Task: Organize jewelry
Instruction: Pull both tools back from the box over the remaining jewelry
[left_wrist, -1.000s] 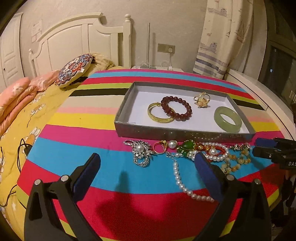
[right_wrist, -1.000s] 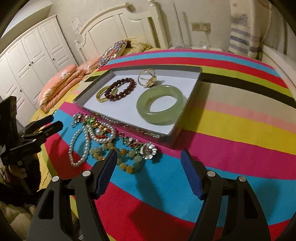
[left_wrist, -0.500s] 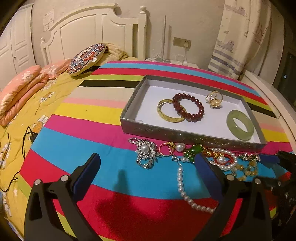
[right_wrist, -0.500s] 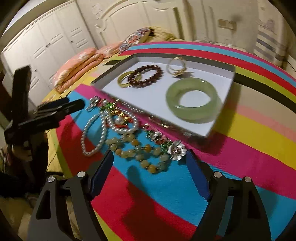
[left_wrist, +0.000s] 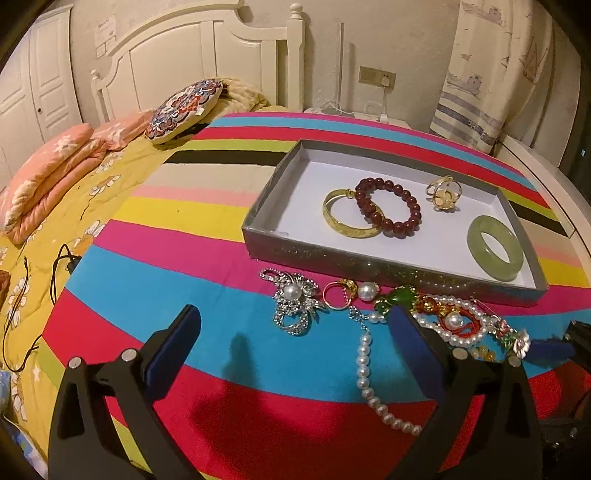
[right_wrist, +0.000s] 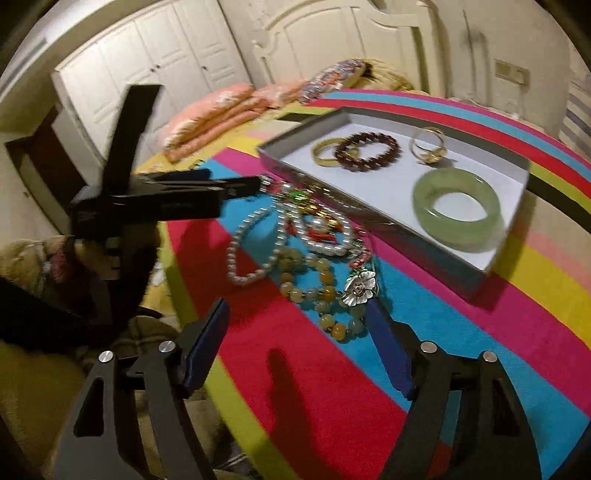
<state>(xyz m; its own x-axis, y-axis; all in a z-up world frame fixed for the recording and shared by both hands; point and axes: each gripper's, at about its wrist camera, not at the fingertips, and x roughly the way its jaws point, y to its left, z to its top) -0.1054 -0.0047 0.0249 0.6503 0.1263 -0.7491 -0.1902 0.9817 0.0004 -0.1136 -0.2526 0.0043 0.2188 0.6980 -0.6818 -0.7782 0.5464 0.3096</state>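
Sorting half done, by the look: tray (left_wrist: 258, 236) holds four pieces. Tangled jewelry pile (right_wrist: 314, 251) lies just before the tray. Left gripper (left_wrist: 295, 332) and right gripper (right_wrist: 299, 325) both gape wide, empty (right nearest the flower brooch (right_wrist: 358, 288)). Next: close on one piece.

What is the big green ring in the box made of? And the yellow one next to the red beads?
The green bangle looks like jade or glass: smooth, cloudy, slightly see-through. The yellow bangle looks like gold-coloured metal: it is shiny with a fine pattern. Real gold or plating, I cannot tell.
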